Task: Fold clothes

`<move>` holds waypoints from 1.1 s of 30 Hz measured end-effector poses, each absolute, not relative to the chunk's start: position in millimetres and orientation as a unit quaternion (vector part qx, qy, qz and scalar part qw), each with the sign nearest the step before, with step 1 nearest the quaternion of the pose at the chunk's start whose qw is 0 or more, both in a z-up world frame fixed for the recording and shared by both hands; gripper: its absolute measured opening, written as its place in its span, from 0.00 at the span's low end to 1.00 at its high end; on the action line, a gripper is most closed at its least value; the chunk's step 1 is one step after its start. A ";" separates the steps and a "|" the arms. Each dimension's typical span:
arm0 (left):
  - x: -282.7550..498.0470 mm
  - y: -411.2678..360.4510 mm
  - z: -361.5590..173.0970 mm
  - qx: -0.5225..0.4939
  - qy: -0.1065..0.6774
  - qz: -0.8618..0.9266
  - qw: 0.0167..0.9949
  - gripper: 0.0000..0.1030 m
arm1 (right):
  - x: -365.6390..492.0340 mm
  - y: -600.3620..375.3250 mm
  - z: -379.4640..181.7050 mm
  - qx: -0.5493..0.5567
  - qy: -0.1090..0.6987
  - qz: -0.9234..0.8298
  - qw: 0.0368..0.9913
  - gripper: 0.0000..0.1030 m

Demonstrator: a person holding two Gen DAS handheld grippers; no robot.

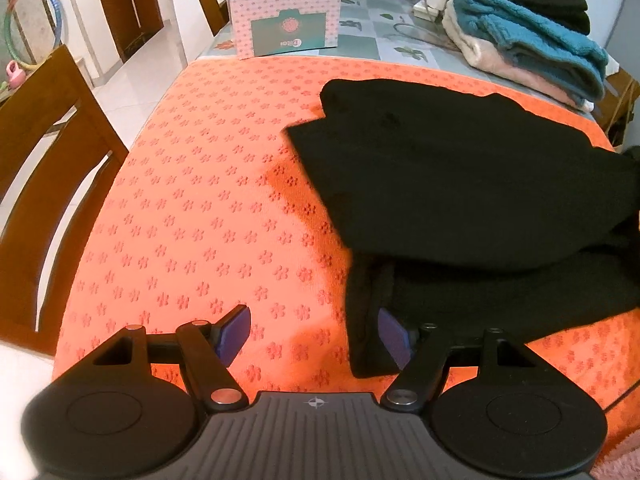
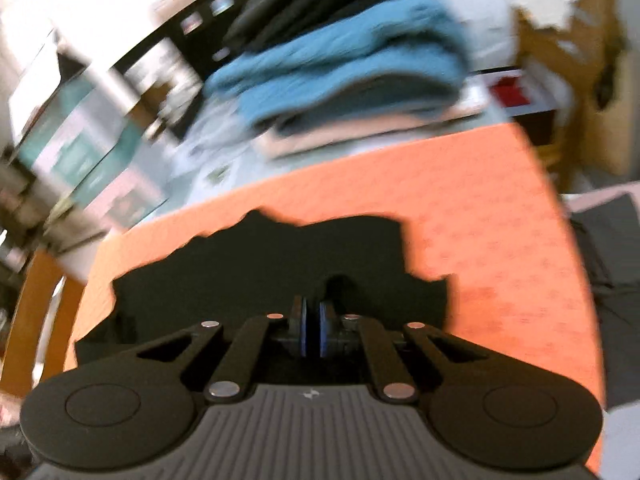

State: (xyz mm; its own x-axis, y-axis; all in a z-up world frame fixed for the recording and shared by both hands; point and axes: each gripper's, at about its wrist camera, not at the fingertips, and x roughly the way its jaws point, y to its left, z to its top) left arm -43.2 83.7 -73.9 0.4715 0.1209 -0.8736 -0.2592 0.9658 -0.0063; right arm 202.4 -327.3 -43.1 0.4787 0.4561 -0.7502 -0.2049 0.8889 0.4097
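A black garment (image 1: 452, 184) lies partly folded on the orange flower-patterned cloth (image 1: 208, 200), right of centre in the left wrist view. My left gripper (image 1: 314, 334) is open; its right blue pad (image 1: 394, 336) touches the garment's near left edge and its left pad (image 1: 234, 336) is over bare cloth. In the blurred right wrist view the same black garment (image 2: 260, 264) lies just ahead of my right gripper (image 2: 312, 330). Its blue pads are almost together, with a fold of black fabric pinched between the tips.
A stack of folded clothes, teal (image 1: 532, 36) on pink with black on top, sits at the far right; it also shows blurred in the right wrist view (image 2: 340, 68). A teal and pink box (image 1: 286, 8) stands at the far edge. A wooden chair (image 1: 44, 184) stands left.
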 end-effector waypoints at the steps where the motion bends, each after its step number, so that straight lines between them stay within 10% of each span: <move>1: -40.5 82.9 -74.9 -0.066 0.503 0.109 0.855 0.70 | 201.3 -332.1 -45.5 0.128 0.474 0.180 0.852 0.07; 13: 3.8 60.5 -94.7 -0.021 0.500 0.085 0.861 0.70 | 189.1 -332.6 -89.3 0.101 0.511 0.152 0.840 0.30; 18: 8.4 64.5 -99.6 -0.045 0.467 0.126 0.874 0.51 | 186.8 -324.6 -81.1 0.080 0.515 0.170 0.836 0.08; 33: -20.9 104.5 -94.1 -0.209 0.440 0.169 0.857 0.49 | 175.0 -326.2 -75.5 0.068 0.513 0.152 0.842 0.11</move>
